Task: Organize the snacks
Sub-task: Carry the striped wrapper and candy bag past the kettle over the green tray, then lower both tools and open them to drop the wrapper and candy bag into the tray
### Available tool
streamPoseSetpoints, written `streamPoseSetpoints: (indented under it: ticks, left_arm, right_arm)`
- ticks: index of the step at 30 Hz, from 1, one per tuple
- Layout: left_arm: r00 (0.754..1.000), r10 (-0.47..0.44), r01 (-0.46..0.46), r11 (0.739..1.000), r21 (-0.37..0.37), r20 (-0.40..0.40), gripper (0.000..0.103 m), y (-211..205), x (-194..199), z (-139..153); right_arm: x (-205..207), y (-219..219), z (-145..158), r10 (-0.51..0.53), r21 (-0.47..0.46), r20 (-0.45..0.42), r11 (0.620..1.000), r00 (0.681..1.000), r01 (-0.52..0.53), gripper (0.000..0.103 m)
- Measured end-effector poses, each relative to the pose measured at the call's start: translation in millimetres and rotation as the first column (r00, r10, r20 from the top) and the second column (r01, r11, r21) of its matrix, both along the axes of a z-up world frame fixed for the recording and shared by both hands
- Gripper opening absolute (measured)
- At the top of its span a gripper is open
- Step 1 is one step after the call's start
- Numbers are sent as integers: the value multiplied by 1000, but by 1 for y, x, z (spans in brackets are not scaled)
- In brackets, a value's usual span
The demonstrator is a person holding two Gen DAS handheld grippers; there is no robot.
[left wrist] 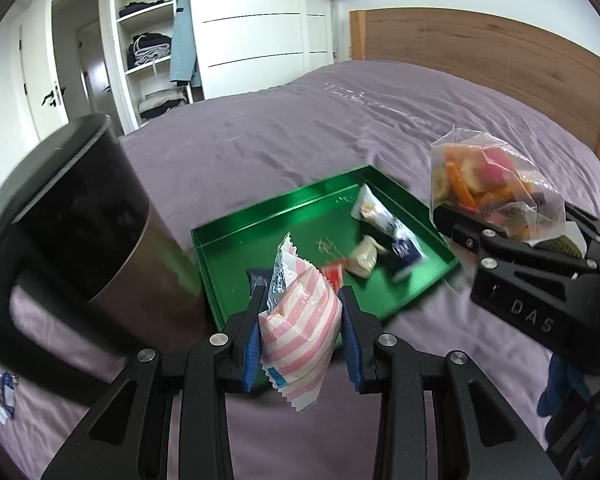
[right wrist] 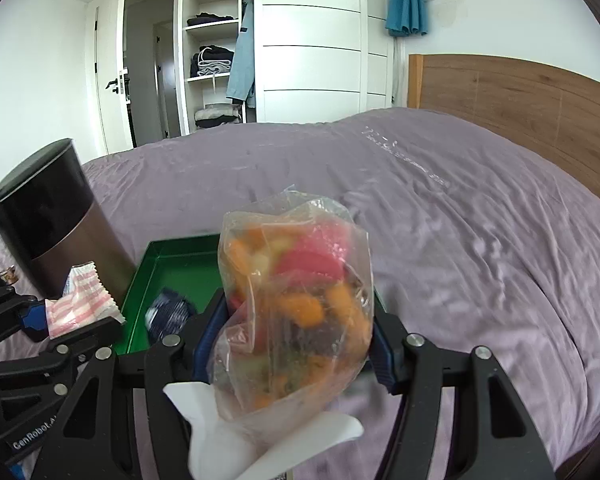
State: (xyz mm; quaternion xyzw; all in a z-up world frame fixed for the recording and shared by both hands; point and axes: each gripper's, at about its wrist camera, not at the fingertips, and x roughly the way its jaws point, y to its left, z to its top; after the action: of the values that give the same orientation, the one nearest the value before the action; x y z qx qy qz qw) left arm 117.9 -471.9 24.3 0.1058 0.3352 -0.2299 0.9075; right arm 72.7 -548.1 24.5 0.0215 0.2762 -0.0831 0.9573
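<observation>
The pink-striped packet (left wrist: 300, 320) stands upright between the jaws of the left gripper (left wrist: 302, 334), whose blue pads (left wrist: 252, 354) press into its two sides; its crimped top sticks up past the fingertips and its lower end hangs below them. The clear bag of colourful snacks (right wrist: 296, 312) fills the gap of the right gripper (right wrist: 296, 340), whose jaws stand wide and pinch the bag's bulging sides, with a white paper flap (right wrist: 260, 436) hanging under it.

Just ahead of the left jaws lies the green tray (left wrist: 228, 264) on the purple bed (left wrist: 300, 128). Inside it, beyond the striped packet, sit a white and dark blue wrapper (left wrist: 384, 220), a small cream-coloured snack (left wrist: 366, 256), a red packet (left wrist: 334, 274) and a dark blue packet (left wrist: 260, 278), the last two partly hidden by the striped one. To the left of the left jaws, close to the tray's near corner, stands a dark kettle (left wrist: 92, 216) with a black handle. The right gripper hangs to the right of the left jaws, over the tray's right edge. A small wrapper (left wrist: 4, 394) lies on the bed far to the left. Behind the bed are a wooden headboard (left wrist: 480, 56) and a white wardrobe (left wrist: 252, 24).
</observation>
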Motion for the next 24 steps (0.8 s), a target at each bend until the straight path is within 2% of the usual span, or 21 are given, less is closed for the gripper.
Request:
streamPoseSetpoints:
  ticks: [8,14,24]
  left_arm:
    - [998,63,-64,997,-37,-23,30,-18,44,-24]
    - [994,99,-101,994,-45,-41,30,-27,74,-44]
    - [987,134,-142,985,-94,-83,30,-17,92,-71]
  right_arm:
    - [53,-7,-18,-7,-27,26,1000,1000,8,89]
    - [85,-5,-36,5,-50,12,999,1000,-4,89]
    - [111,0,-62,11,-94,-39,995,999,-14,90]
